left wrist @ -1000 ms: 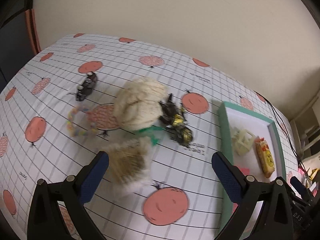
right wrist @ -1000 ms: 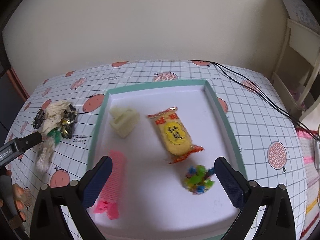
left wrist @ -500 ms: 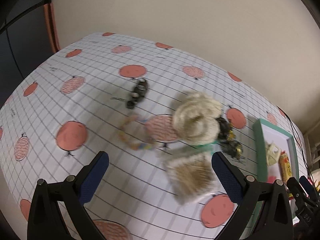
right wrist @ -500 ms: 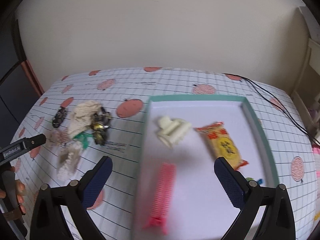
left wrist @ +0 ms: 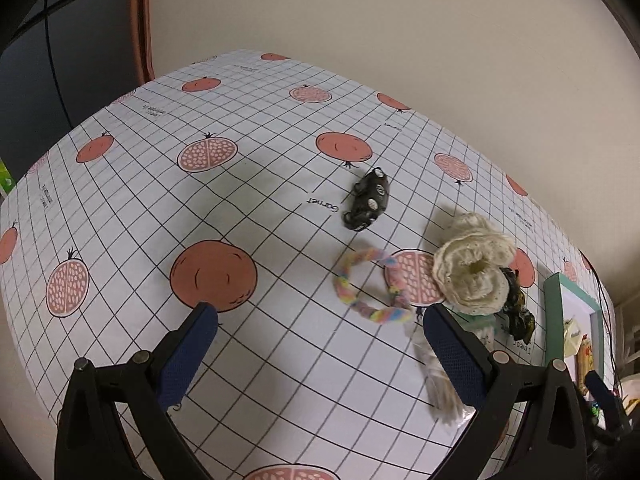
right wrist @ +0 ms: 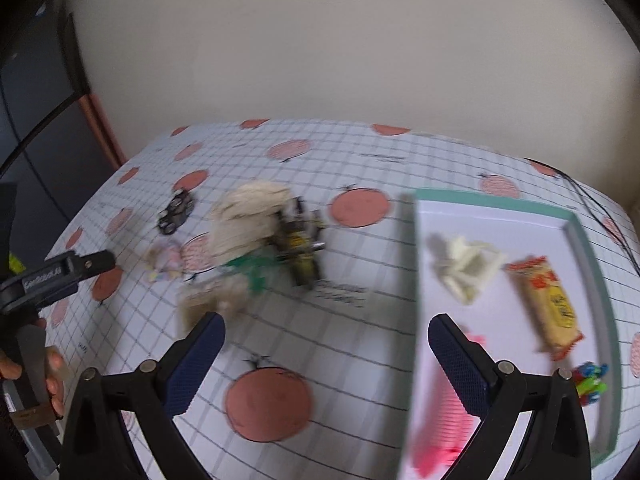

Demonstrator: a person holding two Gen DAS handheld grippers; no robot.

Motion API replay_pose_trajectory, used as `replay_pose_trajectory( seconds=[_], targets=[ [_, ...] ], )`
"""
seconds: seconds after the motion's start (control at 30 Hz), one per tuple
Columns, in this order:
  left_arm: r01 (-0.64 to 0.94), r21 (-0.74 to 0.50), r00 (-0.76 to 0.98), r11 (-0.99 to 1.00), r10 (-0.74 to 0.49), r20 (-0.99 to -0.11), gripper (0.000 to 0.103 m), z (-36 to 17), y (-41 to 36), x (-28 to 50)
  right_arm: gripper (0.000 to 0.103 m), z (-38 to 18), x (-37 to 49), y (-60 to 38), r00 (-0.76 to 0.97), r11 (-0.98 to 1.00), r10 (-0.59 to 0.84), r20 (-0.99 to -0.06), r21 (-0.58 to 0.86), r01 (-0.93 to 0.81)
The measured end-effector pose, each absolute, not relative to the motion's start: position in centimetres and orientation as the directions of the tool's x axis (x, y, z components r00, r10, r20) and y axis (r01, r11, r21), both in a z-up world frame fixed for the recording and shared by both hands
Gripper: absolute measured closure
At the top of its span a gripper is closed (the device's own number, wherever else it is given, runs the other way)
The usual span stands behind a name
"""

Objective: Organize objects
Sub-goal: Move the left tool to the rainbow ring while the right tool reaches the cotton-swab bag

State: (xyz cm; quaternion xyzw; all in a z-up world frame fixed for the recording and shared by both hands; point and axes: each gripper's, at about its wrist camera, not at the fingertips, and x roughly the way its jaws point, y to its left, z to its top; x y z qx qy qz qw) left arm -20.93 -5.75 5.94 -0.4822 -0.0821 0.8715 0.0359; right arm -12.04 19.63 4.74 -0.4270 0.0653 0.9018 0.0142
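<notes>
pomegranate-print grid tablecloth [left wrist: 248, 208], plain cream wall [left wrist: 400, 32], teal-rimmed tray [right wrist: 588, 248], left gripper [left wrist: 320, 354] and right gripper [right wrist: 326, 364] released, empty

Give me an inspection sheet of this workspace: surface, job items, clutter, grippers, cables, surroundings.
Surface: tablecloth, white grid with pomegranate print.
Job items: tray holding a snack packet, pink comb, cream clip and small colourful piece; on the cloth, a black toy car, pastel ring, cream scrunchie, dark gold item and frayed rope piece.
Clutter: nothing seen.
Grippers: left gripper and right gripper open, empty.
Cables: black cable beyond the tray.
Surroundings: beige wall.
</notes>
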Motion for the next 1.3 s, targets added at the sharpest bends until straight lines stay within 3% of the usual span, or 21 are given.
replay_pose_trajectory(
  seconds=[0.43,0.97,1.23,1.3],
  targets=[
    [-0.016,-0.175,-0.501,-0.984,0.16,-0.85,0.001,4.6,-4.8,-22.5,0.0,1.3,-14.1,12.9,-0.565,-0.995,-0.101,-0.819,0.089,0.05],
    [-0.101,-0.089,-0.468,-0.991,0.126,-0.875,0.001,1.4,-0.2,-24.3,0.0,-1.1,-15.7,11.9,-0.526,-0.994,-0.106,-0.844,0.089,0.056],
    [-0.103,-0.09,-0.475,-0.991,0.129,-0.871,0.017,1.3,0.0,-24.4,0.008,-0.8,-15.6,12.4,-0.537,-0.993,-0.11,-0.836,0.109,0.033],
    [-0.108,-0.088,-0.472,-0.99,0.129,-0.872,0.03,1.2,0.2,-24.4,0.012,-0.8,-15.6,12.5,-0.536,-0.993,-0.113,-0.837,0.114,0.031]
  ],
)
